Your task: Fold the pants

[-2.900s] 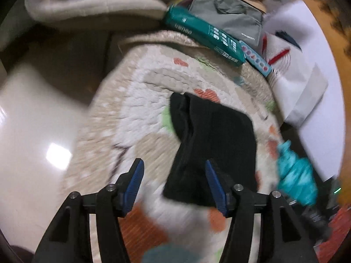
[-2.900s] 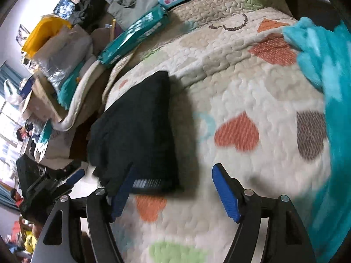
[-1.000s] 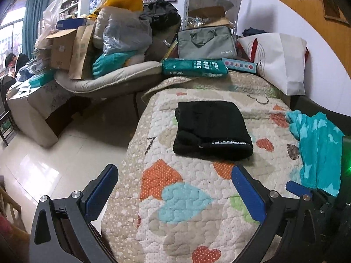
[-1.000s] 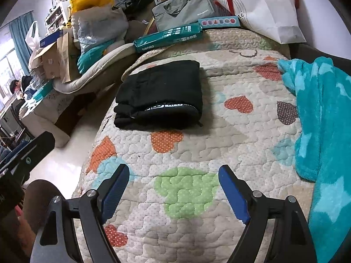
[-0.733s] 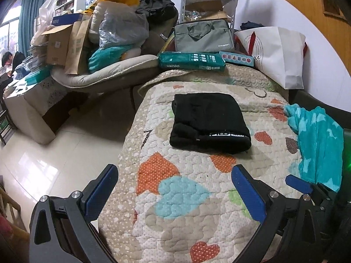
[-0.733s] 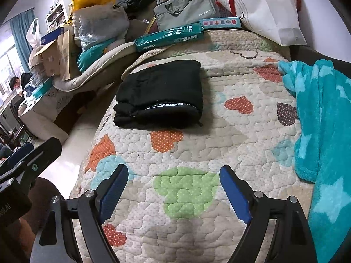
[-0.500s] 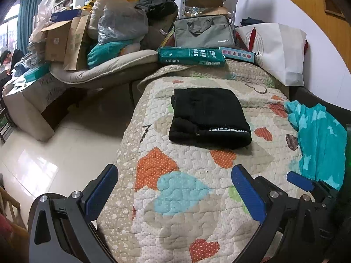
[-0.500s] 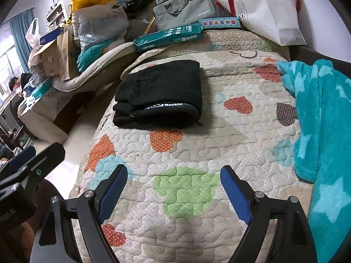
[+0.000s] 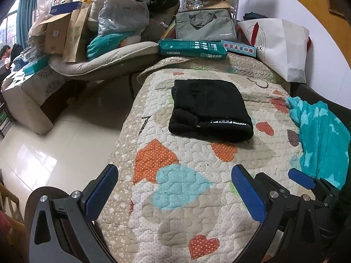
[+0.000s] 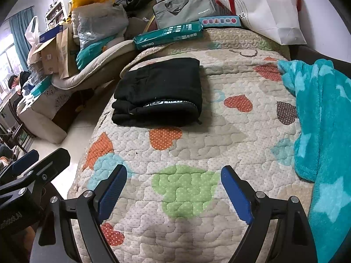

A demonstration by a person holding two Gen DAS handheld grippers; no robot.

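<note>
The black pants (image 9: 208, 109) lie folded into a compact rectangle on the heart-patterned quilt (image 9: 186, 186), waistband lettering facing me; they also show in the right wrist view (image 10: 160, 92). My left gripper (image 9: 173, 188) is open and empty, held back over the near end of the quilt, well short of the pants. My right gripper (image 10: 173, 190) is open and empty too, beside it on the right. Its fingertips (image 9: 301, 178) show at the right edge of the left wrist view.
A teal fleece blanket (image 10: 320, 127) lies on the right of the quilt. A green box (image 9: 193, 49), a grey bag (image 9: 206, 25) and a white paper bag (image 9: 283, 43) sit at the far end. Tiled floor (image 9: 54, 142) and piled clutter are left.
Both grippers have pulled back from the folded pants toward the near end of the quilt and opened wide. In the last second only a slight drift; the pants lie still.
</note>
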